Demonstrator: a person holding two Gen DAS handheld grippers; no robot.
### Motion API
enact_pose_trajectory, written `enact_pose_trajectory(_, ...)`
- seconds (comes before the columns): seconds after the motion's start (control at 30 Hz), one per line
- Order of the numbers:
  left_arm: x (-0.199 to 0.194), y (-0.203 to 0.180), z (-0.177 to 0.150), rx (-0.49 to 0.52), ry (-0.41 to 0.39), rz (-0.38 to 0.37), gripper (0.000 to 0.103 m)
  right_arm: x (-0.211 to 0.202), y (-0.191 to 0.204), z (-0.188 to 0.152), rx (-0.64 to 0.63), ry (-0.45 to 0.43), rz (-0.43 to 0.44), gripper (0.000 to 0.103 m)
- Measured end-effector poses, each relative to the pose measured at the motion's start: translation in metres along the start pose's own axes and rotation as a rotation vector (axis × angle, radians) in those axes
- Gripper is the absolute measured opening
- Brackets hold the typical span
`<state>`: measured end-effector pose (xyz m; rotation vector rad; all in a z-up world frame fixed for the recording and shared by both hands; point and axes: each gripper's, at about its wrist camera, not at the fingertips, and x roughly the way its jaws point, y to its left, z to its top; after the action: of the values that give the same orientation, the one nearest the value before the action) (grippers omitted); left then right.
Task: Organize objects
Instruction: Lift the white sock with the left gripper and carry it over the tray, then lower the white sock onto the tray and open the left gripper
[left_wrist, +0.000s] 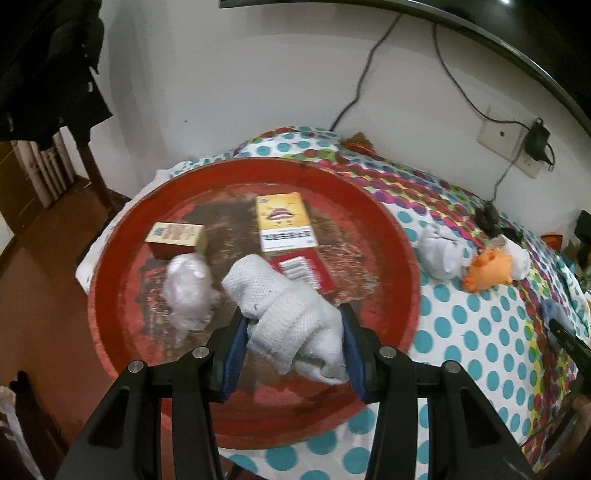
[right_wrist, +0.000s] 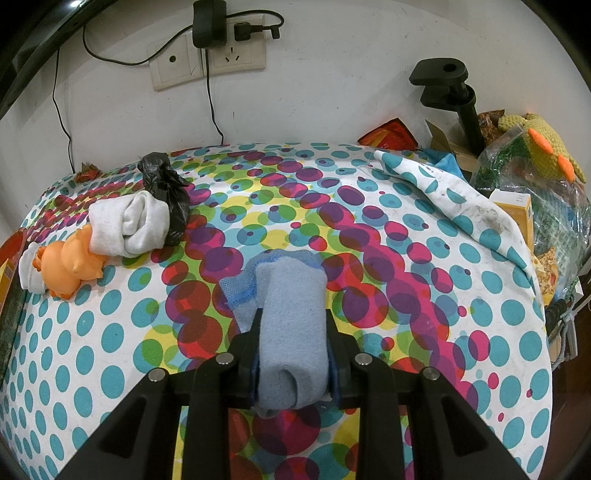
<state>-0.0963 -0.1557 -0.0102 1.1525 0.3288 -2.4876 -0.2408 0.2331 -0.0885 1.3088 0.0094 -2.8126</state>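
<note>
On the dotted cloth (right_wrist: 110, 343), a round red tray (left_wrist: 122, 280) bearing a yellow box (left_wrist: 284, 221), a tan carton (left_wrist: 176, 239), a crumpled clear bag (left_wrist: 188, 291); off beside it, an orange toy (right_wrist: 70, 264), white sock roll (right_wrist: 127, 225), black bag (right_wrist: 166, 188). Above the tray, clamped in the left gripper (left_wrist: 293, 350): a white knit sock bundle (left_wrist: 280, 310), ribbed, rolled. Pinched narrowly in the right gripper (right_wrist: 293, 354): a blue fleecy sock roll (right_wrist: 288, 317), low over the cloth.

The red tray (left_wrist: 122, 280) serves as landmark. Its near rim hides behind the left gripper (left_wrist: 293, 350), and the rolled white sock (left_wrist: 288, 314) clamped there covers the lower part of the red card (left_wrist: 317, 273) in its middle. Print on the yellow box (left_wrist: 282, 221) and wooden box (left_wrist: 175, 236) farther in is too blurred to read. In the right wrist view only the tray's edge shows, cut off at the left.
</note>
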Motion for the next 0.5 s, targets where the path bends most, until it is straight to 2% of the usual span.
enact_pose_trajectory(0.5,0.02,0.044,-0.006,-0.014,0.03,0.051,0.044,0.0,-0.003,0.0,-0.01,0.001,-0.008,0.028)
